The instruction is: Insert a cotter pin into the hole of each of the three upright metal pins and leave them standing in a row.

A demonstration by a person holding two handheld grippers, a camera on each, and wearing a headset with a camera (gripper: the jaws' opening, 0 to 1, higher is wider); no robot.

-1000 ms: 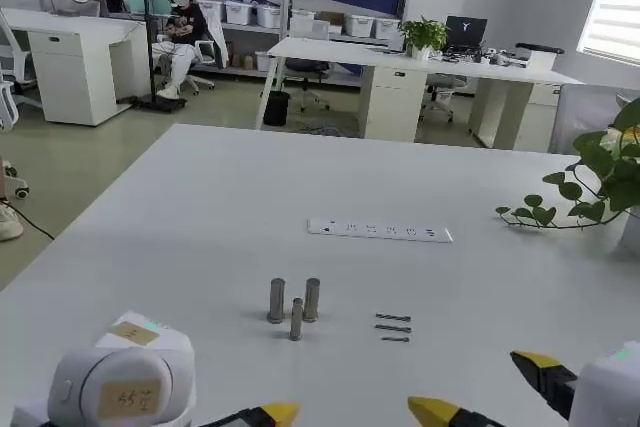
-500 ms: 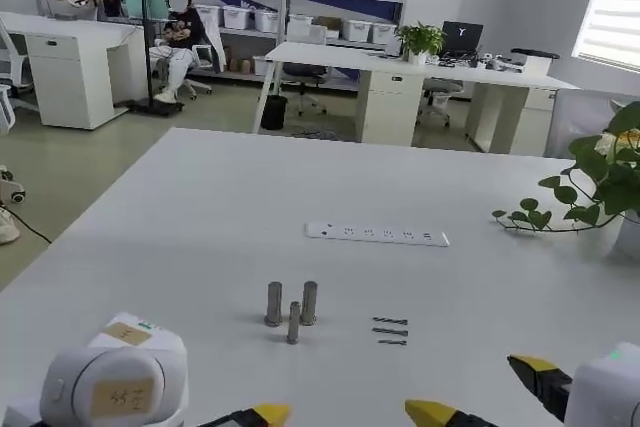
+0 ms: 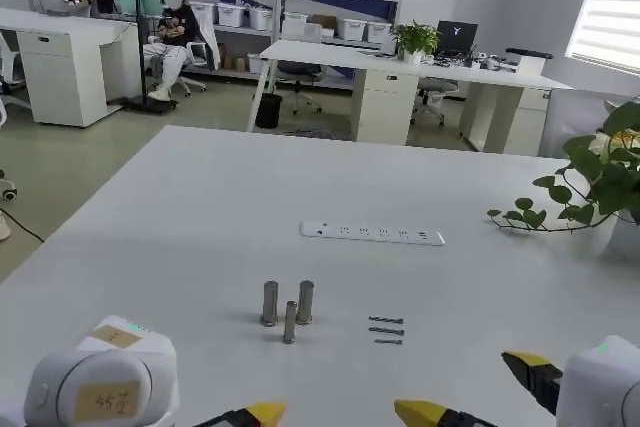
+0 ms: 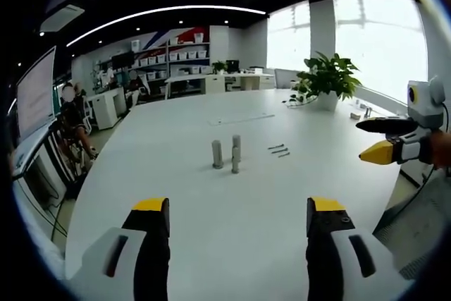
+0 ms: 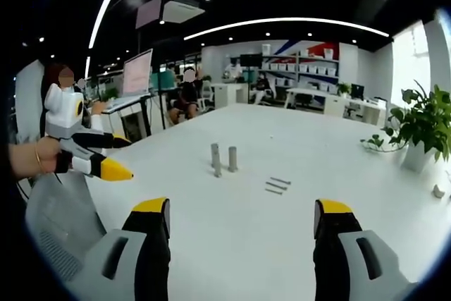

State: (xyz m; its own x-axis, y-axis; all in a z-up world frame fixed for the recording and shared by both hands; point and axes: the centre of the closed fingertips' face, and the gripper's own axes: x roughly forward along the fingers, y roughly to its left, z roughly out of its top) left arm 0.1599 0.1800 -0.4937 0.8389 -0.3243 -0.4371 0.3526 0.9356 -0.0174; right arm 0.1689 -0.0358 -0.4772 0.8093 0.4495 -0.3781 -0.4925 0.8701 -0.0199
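Head view: three upright metal pins [image 3: 288, 309] are clustered near mid-table, with no cotter pin judged fitted yet.

The pins are seen standing close together in a triangle rather than a row. Three cotter pins [image 3: 386, 329] are laid flat just to their right, apart from them. The left gripper [image 4: 238, 206] and right gripper [image 5: 236, 209] are poised at the near edge, jaws spread wide and nothing held. One cotter pin should be pinched near one end and kept level. It should be lined up with a pin's hole while that pin is steadied by the other gripper, so that nothing is toppled. A power strip [image 3: 372, 234] lies farther back on the white table [image 3: 180, 207].
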